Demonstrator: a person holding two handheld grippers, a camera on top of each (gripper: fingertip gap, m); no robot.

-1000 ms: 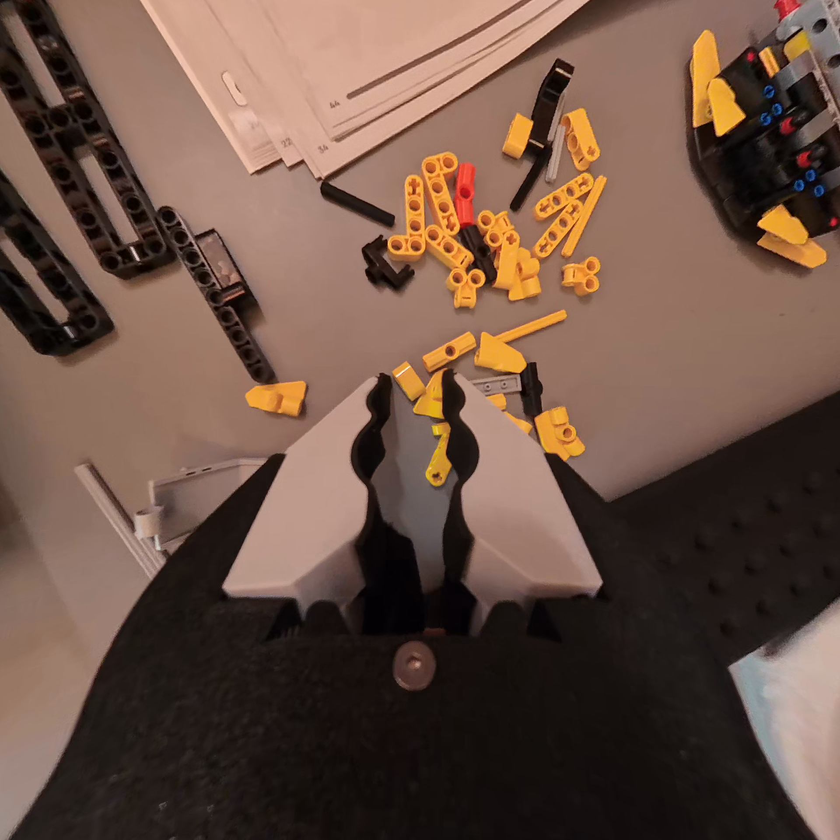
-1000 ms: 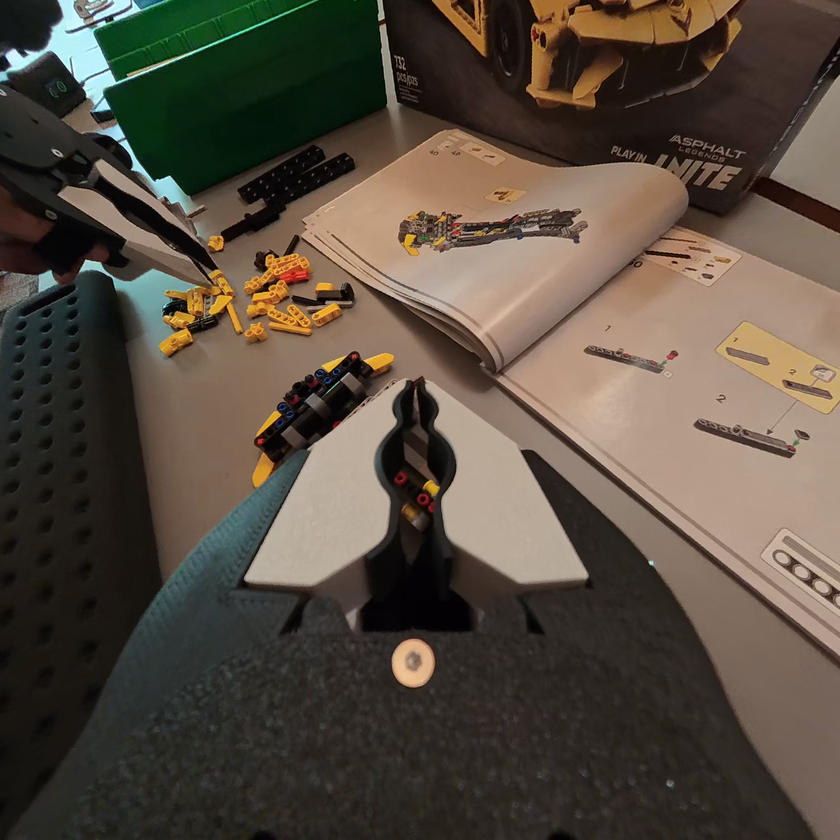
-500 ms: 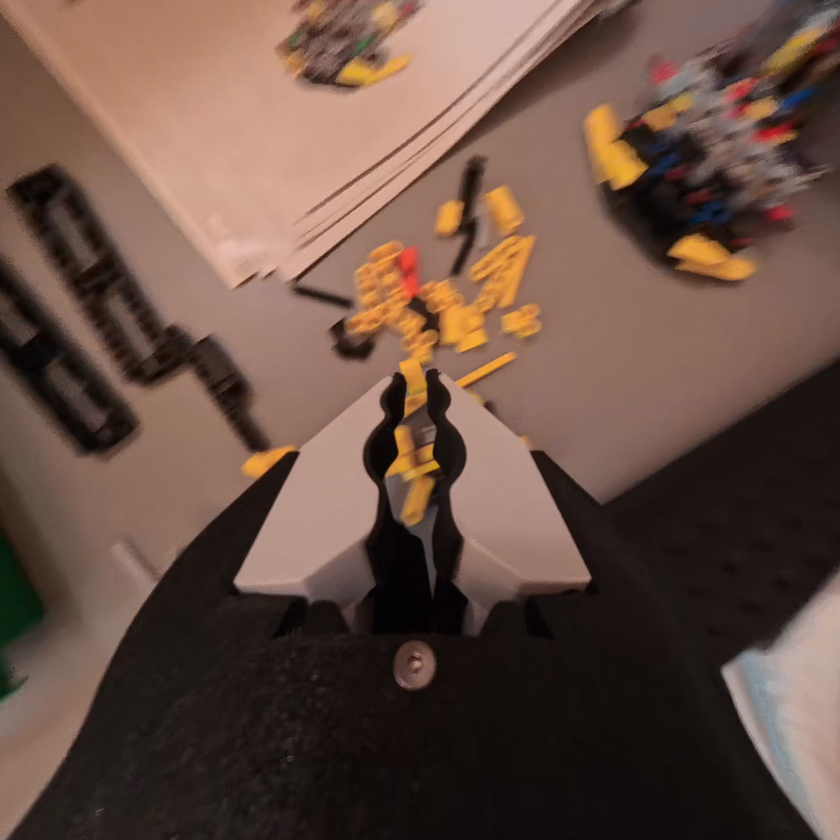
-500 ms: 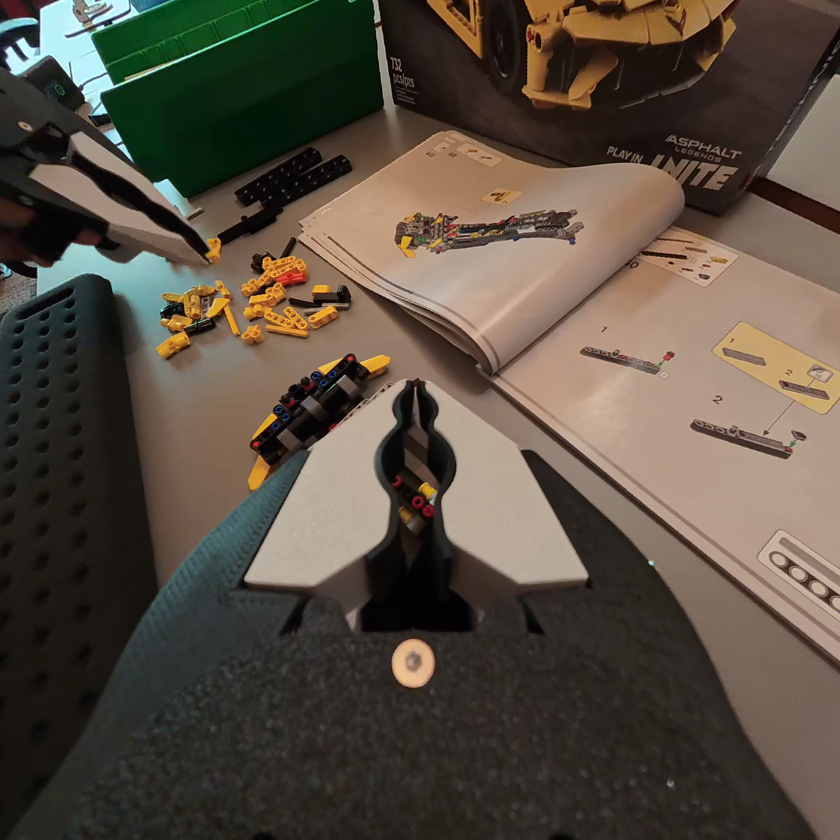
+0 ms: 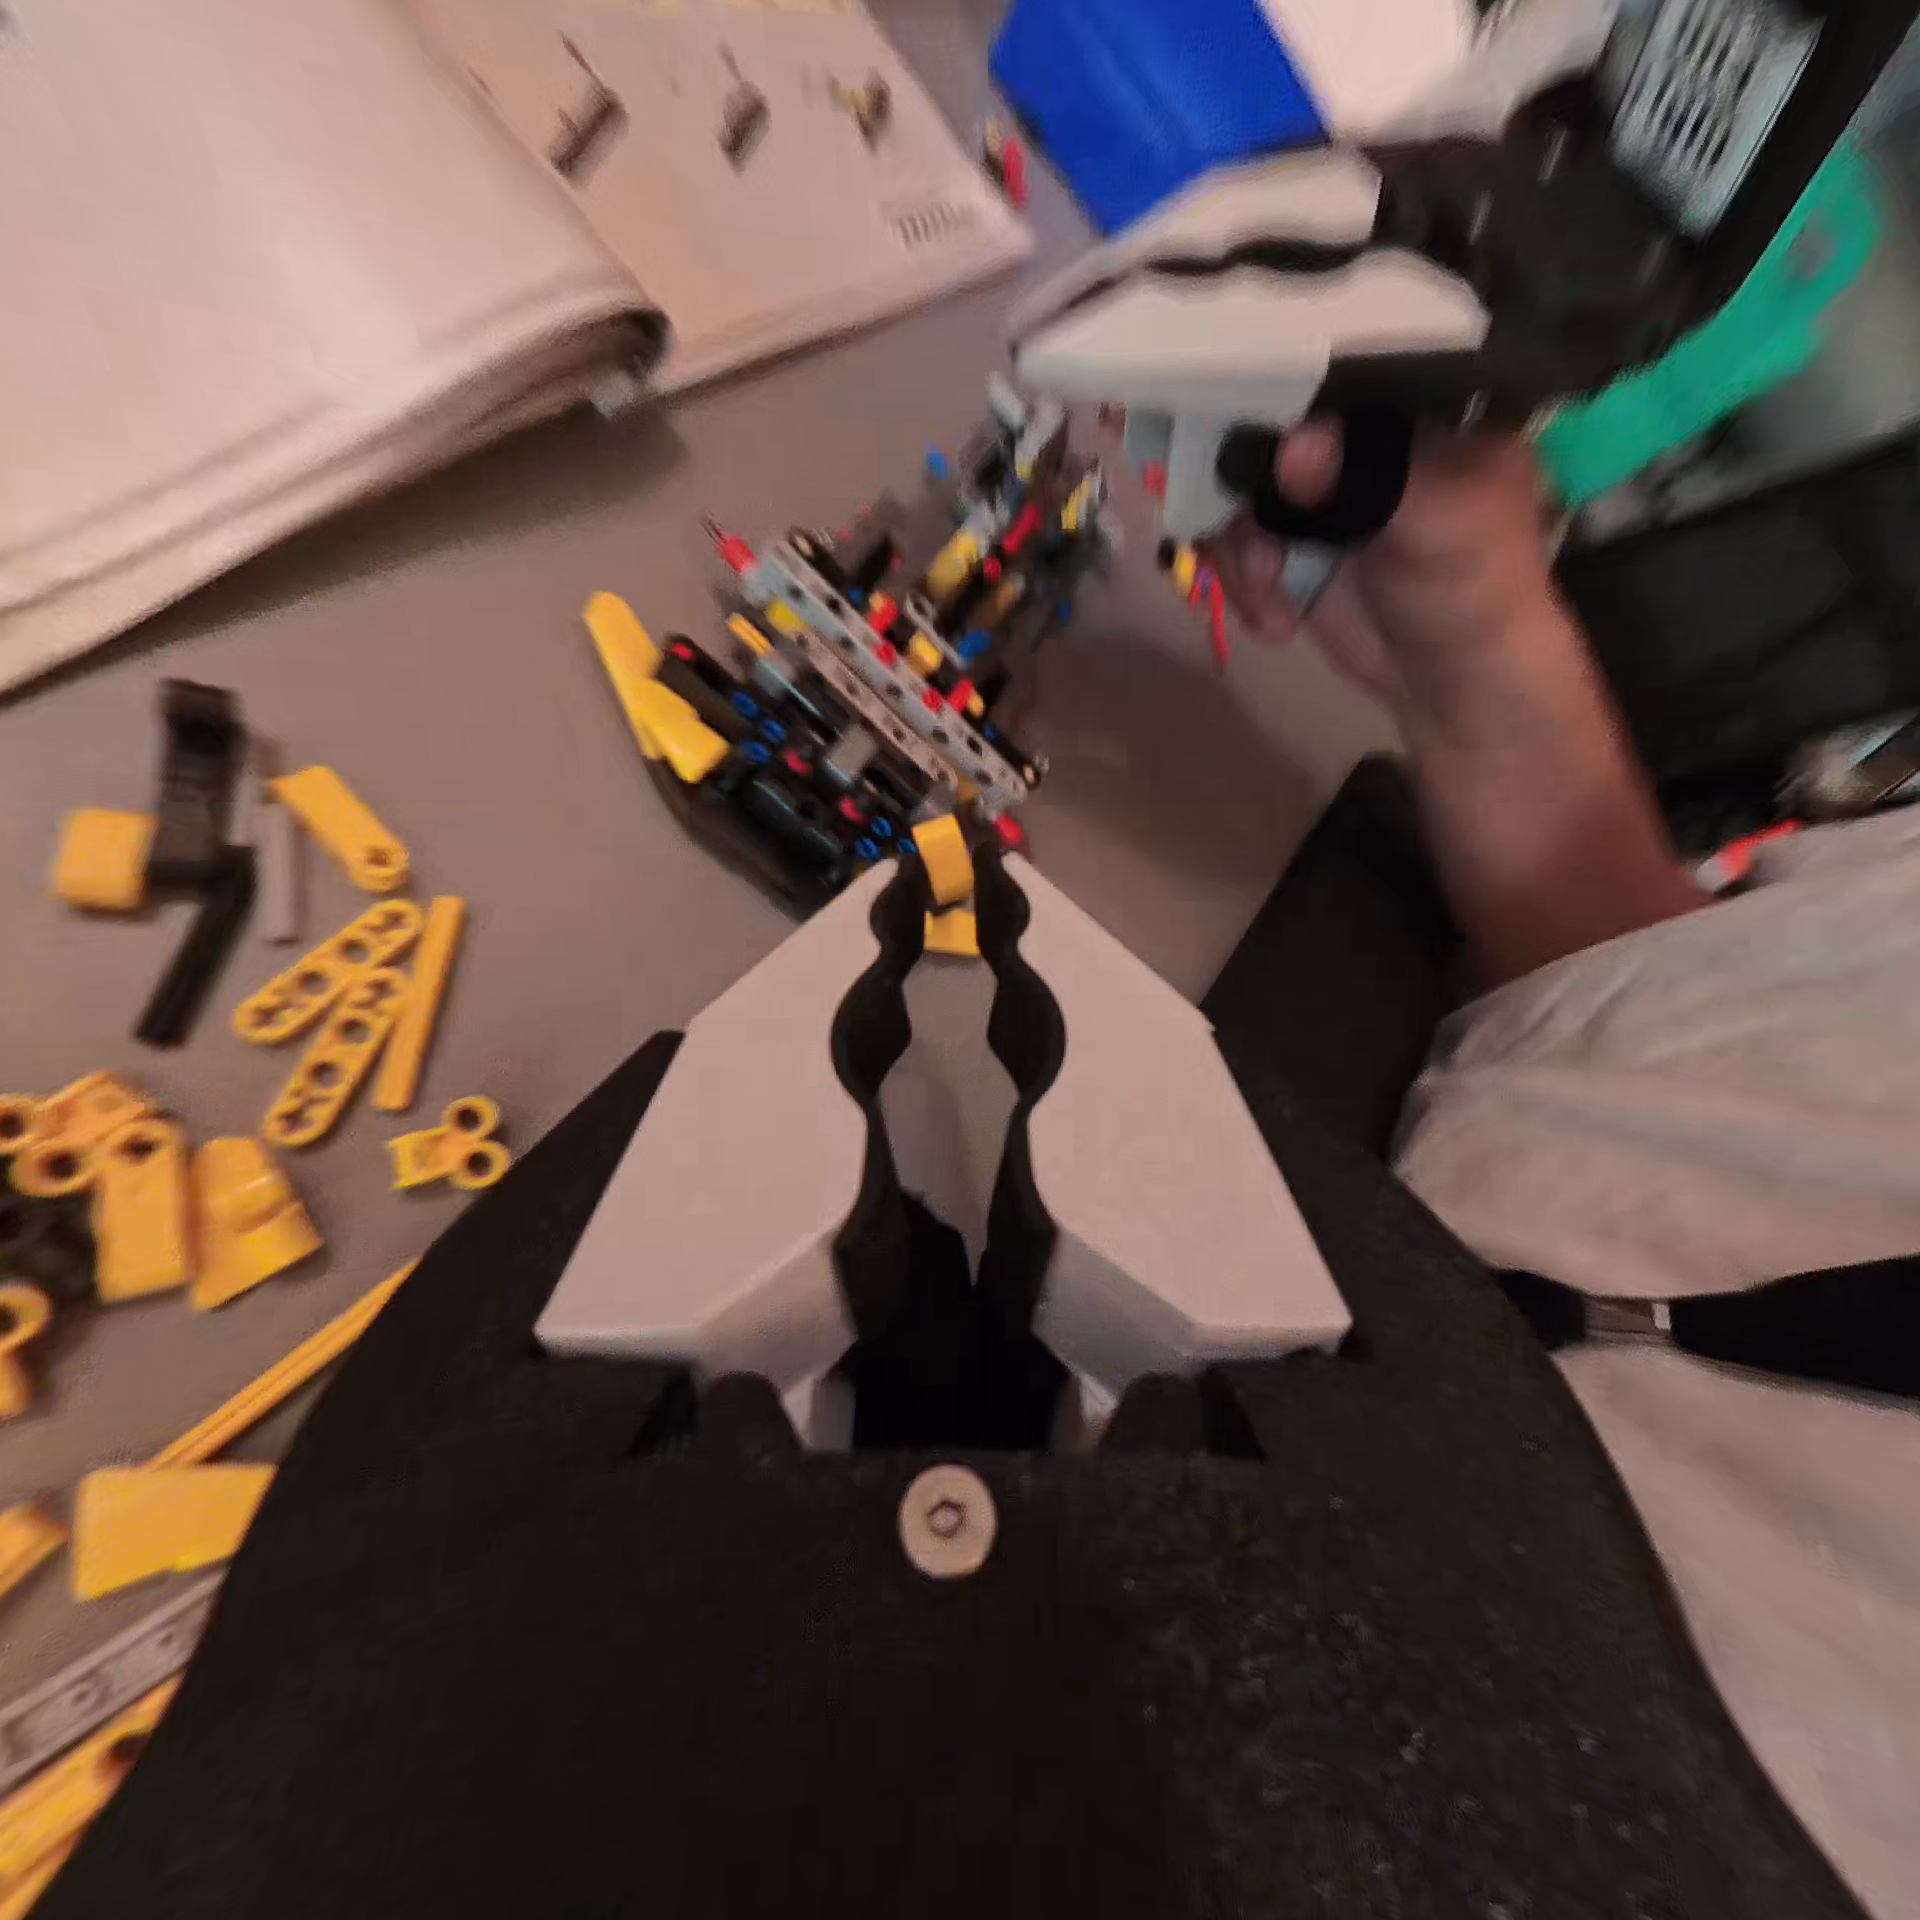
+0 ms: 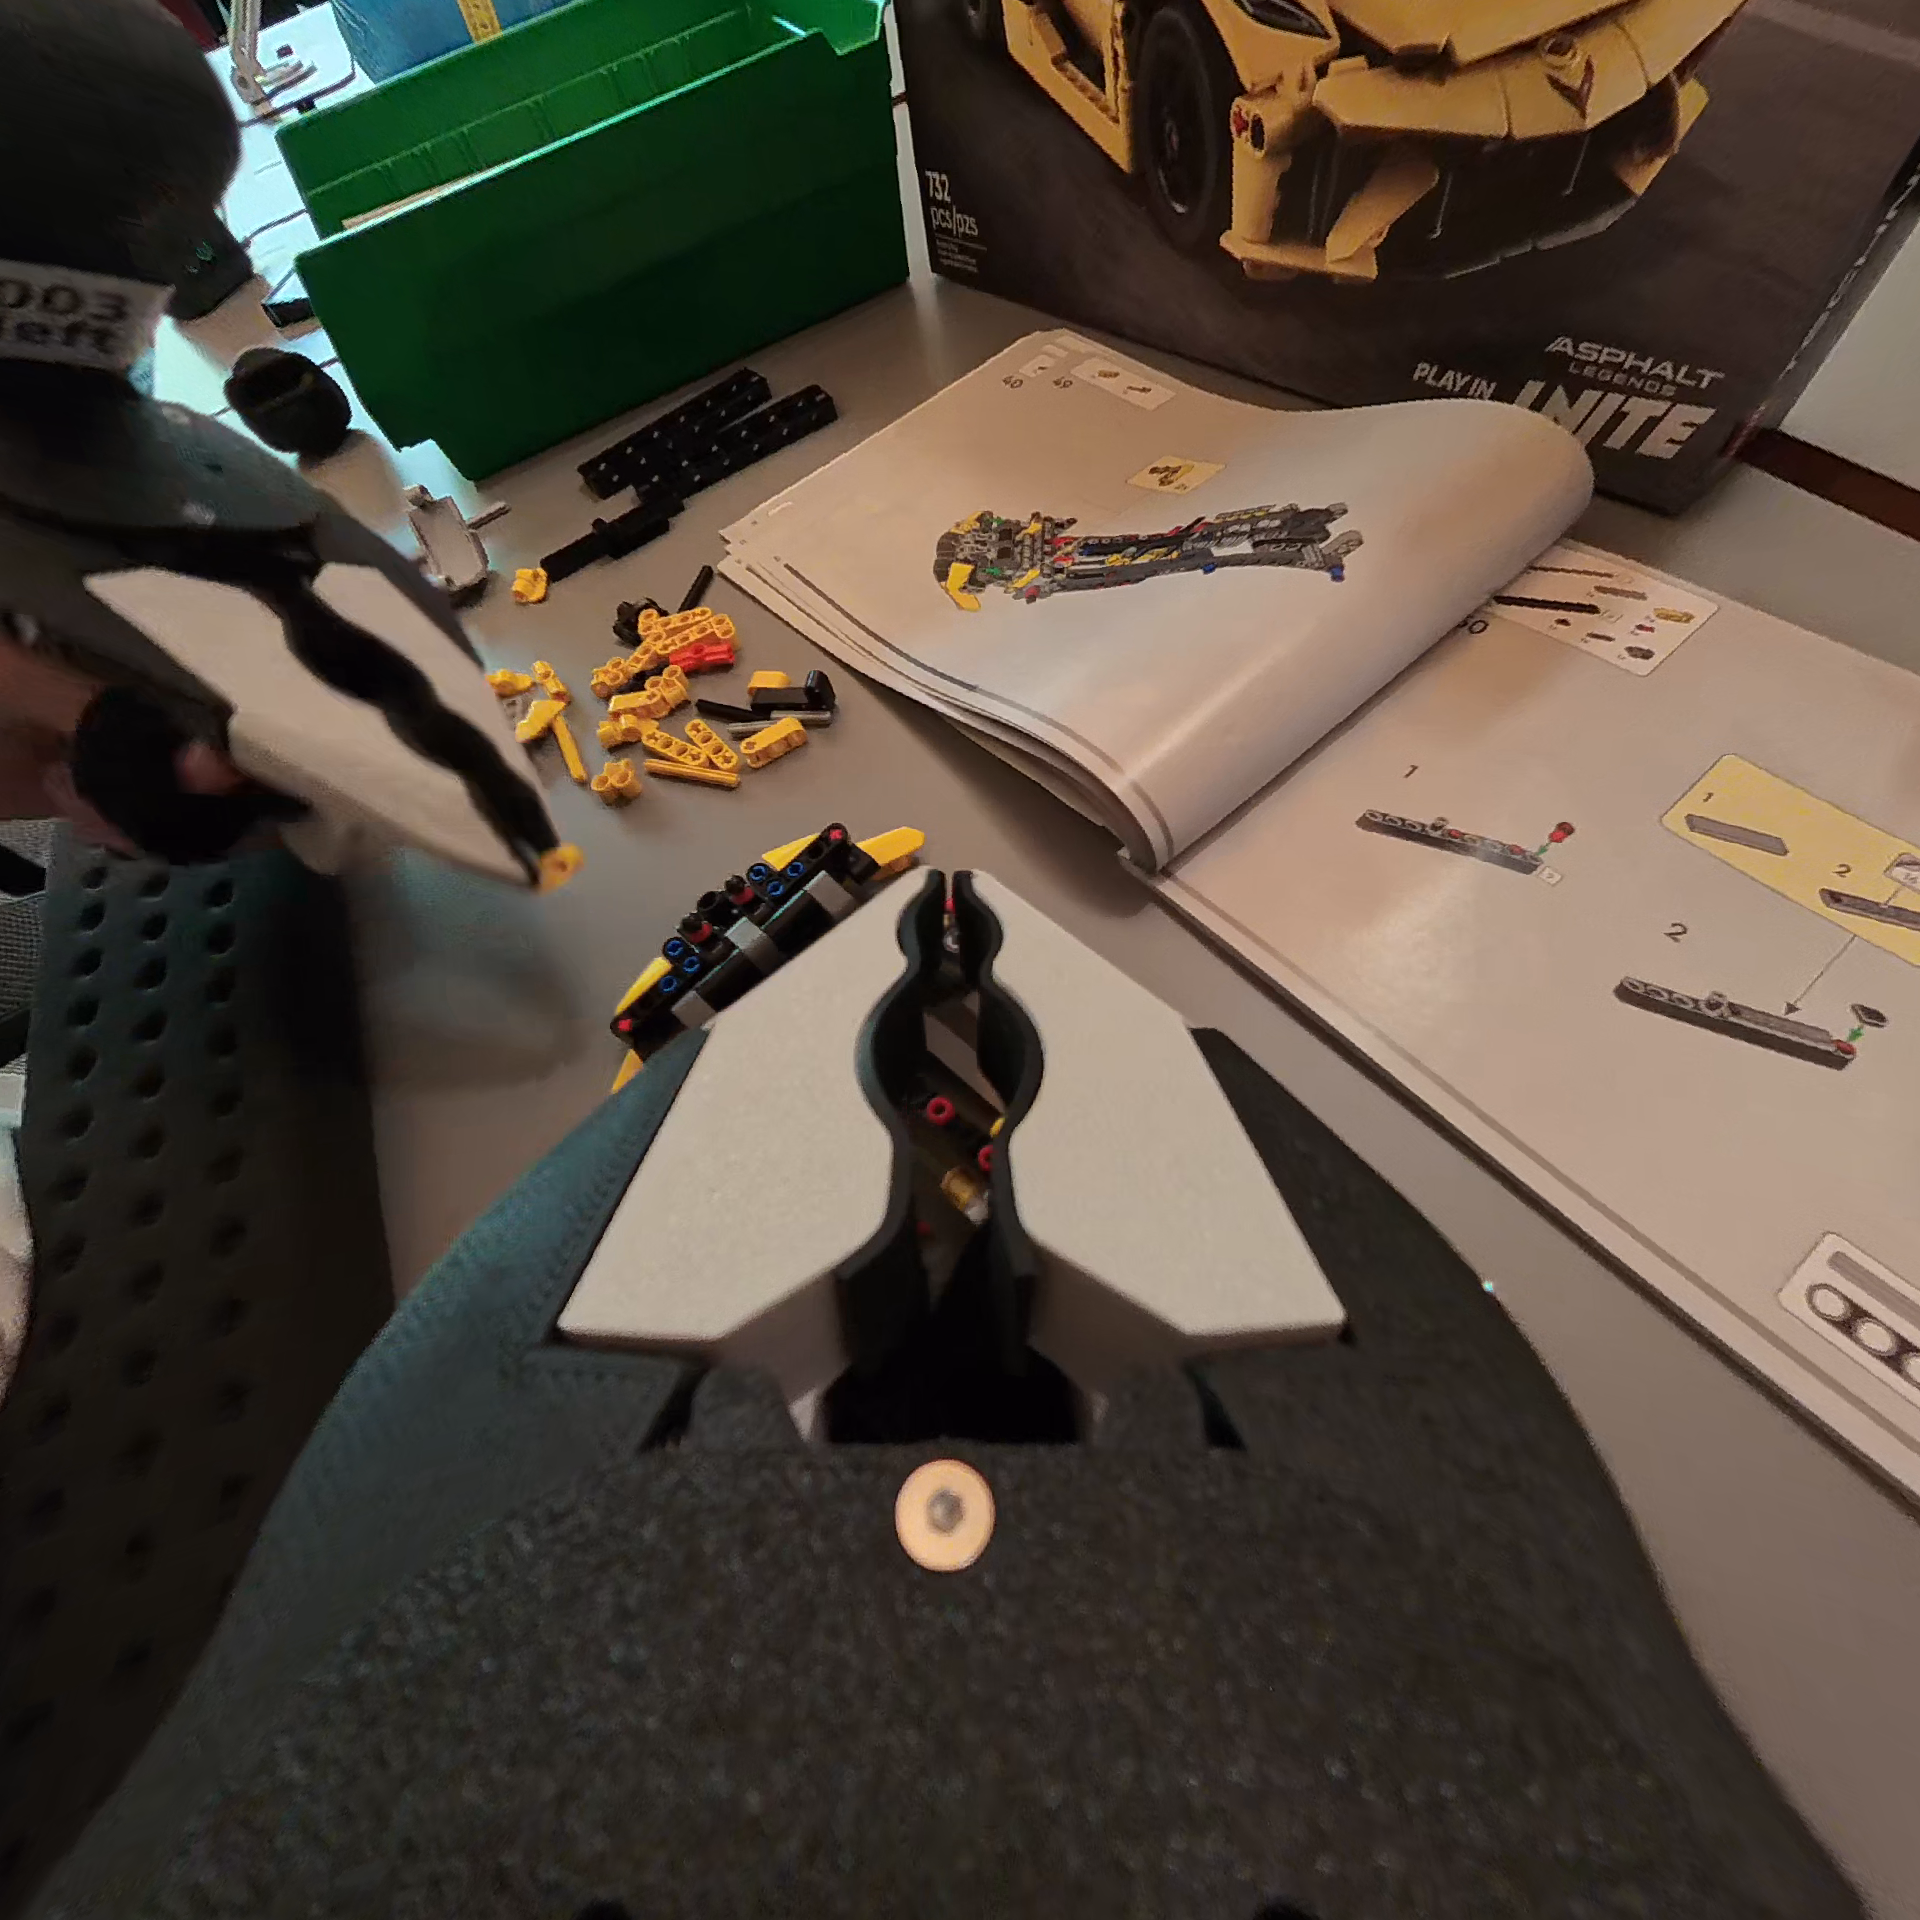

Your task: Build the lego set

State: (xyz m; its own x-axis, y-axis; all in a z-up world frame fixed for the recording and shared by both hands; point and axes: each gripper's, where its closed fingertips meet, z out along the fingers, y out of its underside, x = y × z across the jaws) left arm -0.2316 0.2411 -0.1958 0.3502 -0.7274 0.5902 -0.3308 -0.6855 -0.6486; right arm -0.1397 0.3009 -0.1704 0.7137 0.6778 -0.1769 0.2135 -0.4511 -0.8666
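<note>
Now a small yellow piece [image 5: 943, 854], lifted from the loose pile [image 6: 665, 707] (mid-left), is pinched by the left hand-held gripper [image 5: 948, 883] beside the chassis [image 5: 852, 707], which is clamped by the right hand-held gripper [image 6: 951, 894], so fitting seems next.

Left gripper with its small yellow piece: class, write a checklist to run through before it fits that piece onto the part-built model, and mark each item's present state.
1. Left gripper pinches the small yellow piece at its tips: ok.
2. Right gripper is closed on the part-built model, steadying it: ok.
3. Yellow piece is close to the model's near end: ok.
4. Piece is turned the right way for its socket: cannot tell, left view is blurred.
5. Target hole on the model is identified: cannot tell.
6. Instruction booklet lies open for reference: ok.
</note>
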